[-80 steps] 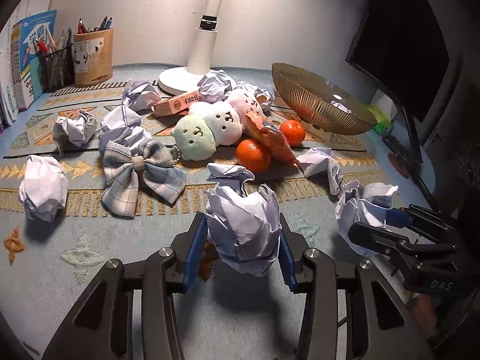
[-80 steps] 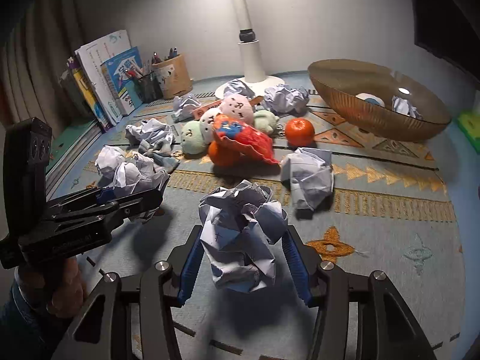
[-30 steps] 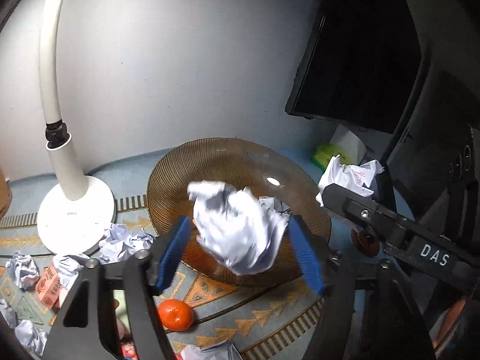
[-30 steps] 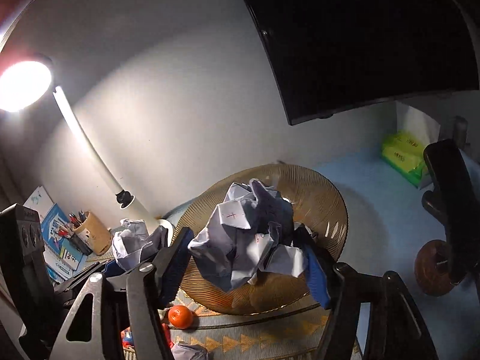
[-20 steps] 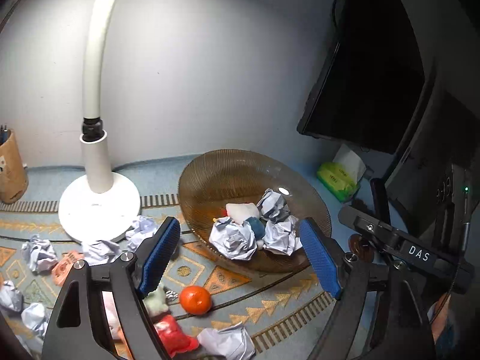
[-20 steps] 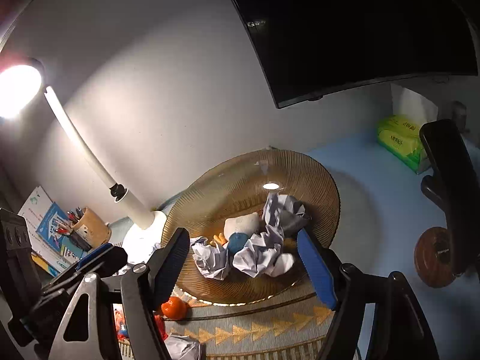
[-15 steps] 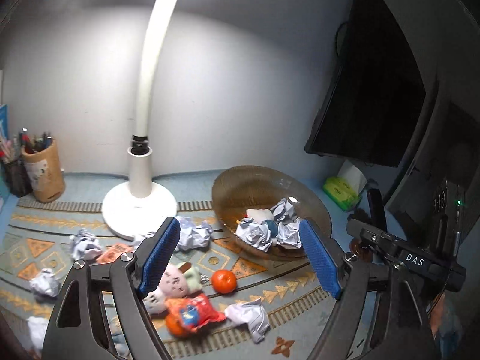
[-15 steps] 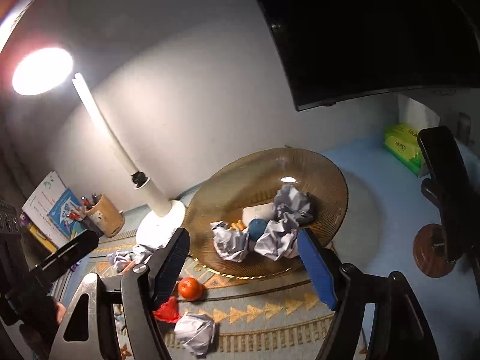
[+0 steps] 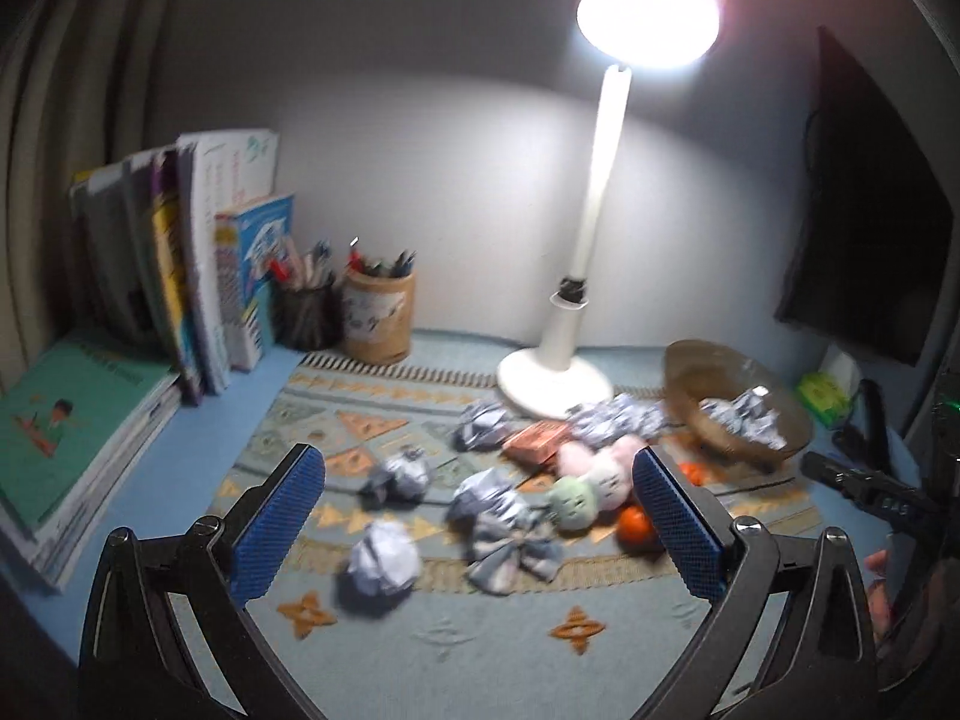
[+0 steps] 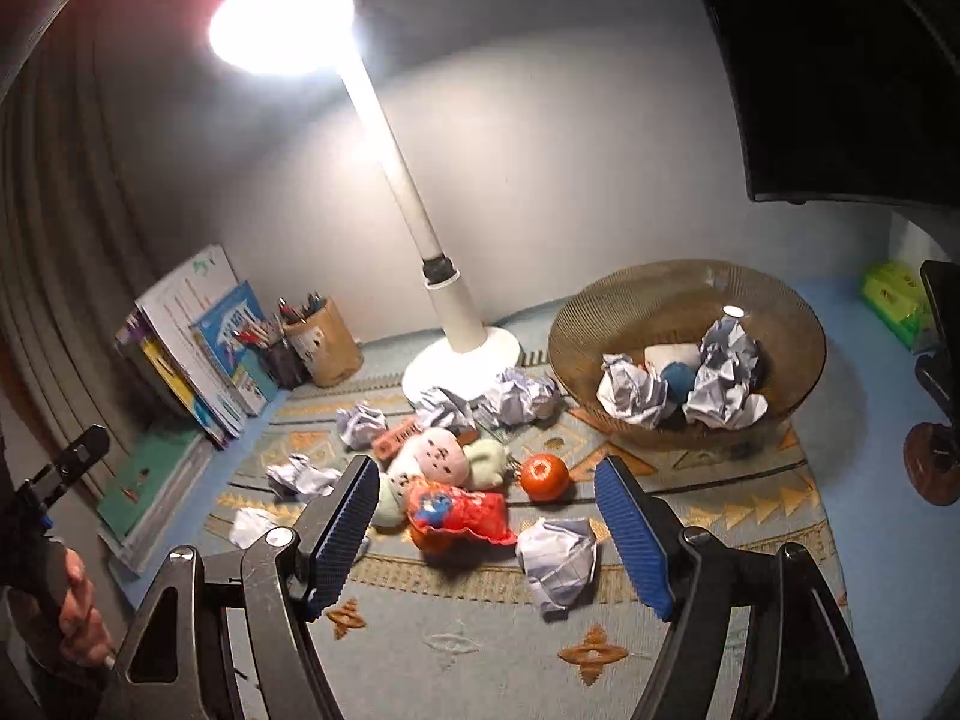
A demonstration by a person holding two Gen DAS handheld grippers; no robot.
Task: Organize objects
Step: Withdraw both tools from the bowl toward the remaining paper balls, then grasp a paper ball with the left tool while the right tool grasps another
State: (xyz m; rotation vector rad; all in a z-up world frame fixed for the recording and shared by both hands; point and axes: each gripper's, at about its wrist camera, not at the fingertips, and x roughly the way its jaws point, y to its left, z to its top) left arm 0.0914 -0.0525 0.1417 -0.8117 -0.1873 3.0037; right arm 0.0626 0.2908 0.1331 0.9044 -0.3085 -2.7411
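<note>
Both empty and spread wide, left gripper (image 9: pixel 477 531) with jaws just opened further, right gripper (image 10: pixel 486 531) nearer the closest crumpled paper ball (image 10: pixel 558 558), lying on the patterned mat (image 10: pixel 480 630) just below-right of its fingertips.

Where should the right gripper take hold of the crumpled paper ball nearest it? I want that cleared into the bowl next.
Grip the crumpled paper ball across its middle, coming down from above and the near side. It is a loose, rounded wad lying apart on the mat, with free space at both flanks. The right gripper is open and empty, so its fingers should fit around it.
</note>
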